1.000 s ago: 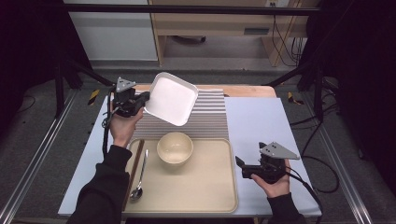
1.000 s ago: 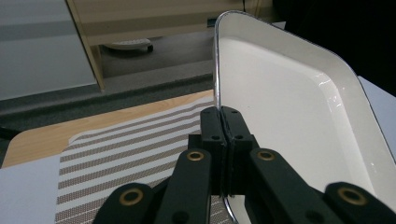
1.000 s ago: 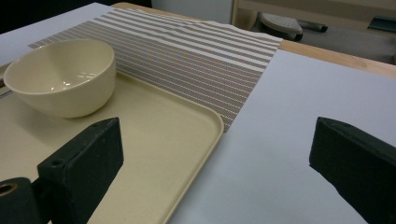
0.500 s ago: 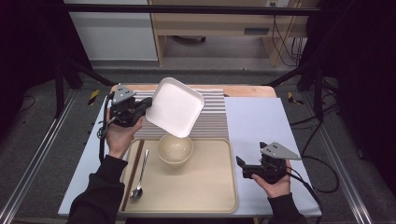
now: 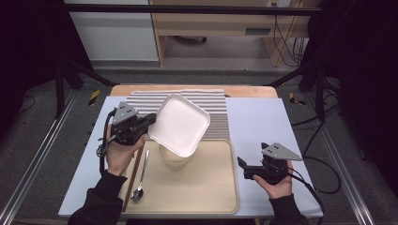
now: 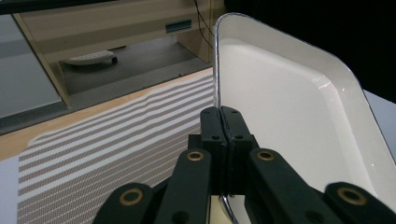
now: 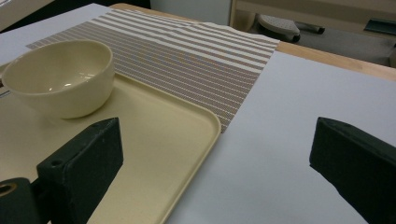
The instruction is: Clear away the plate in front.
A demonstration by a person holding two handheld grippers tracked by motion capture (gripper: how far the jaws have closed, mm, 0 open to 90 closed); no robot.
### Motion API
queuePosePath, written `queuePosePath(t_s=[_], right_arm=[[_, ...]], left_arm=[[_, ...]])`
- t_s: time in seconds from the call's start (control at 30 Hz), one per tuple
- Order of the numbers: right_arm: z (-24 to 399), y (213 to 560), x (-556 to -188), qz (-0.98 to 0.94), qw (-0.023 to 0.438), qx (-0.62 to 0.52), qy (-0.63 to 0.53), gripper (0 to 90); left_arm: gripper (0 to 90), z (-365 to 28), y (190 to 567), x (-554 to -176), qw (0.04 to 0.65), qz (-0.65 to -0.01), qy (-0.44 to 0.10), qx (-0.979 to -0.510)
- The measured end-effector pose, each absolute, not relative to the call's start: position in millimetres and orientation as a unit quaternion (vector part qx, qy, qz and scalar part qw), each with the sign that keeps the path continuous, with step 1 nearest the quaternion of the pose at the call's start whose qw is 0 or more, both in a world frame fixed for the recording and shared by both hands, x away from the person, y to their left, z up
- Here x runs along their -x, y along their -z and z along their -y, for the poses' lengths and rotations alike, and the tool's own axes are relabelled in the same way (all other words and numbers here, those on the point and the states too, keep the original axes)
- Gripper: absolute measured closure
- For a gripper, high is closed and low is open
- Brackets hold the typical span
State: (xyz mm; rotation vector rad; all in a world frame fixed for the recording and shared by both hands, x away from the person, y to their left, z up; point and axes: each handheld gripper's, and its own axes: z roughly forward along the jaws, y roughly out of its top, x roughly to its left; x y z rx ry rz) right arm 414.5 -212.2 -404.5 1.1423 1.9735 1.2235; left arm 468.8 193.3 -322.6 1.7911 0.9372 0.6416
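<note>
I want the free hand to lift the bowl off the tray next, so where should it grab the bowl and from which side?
Grip the bowl at its rim, one jaw inside and one outside. It sits upright and open-topped on the tray. Come from the side facing the open right tongs, probably angling down, since the held white plate hangs over it.

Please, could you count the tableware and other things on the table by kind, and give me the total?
White square plate, held in the left gripper: 1
Cream bowl: 1
Spoon: 1
Pair of chopsticks: 1
Beige tray: 1
Striped placemat: 1
Total: 6
</note>
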Motion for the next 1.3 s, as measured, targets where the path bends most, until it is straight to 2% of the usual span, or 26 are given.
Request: queuePosePath(t_s=[0.43,1.3], right_arm=[[213,404,-414,-0.732,0.274,-0.424,-0.457,3.0],[214,402,-413,-0.73,0.276,-0.424,-0.46,3.0]], left_arm=[[88.7,-192,346,-440,0.486,-0.376,-0.239,-0.752],[88.7,-167,376,-410,0.458,-0.358,-0.209,-0.786]])
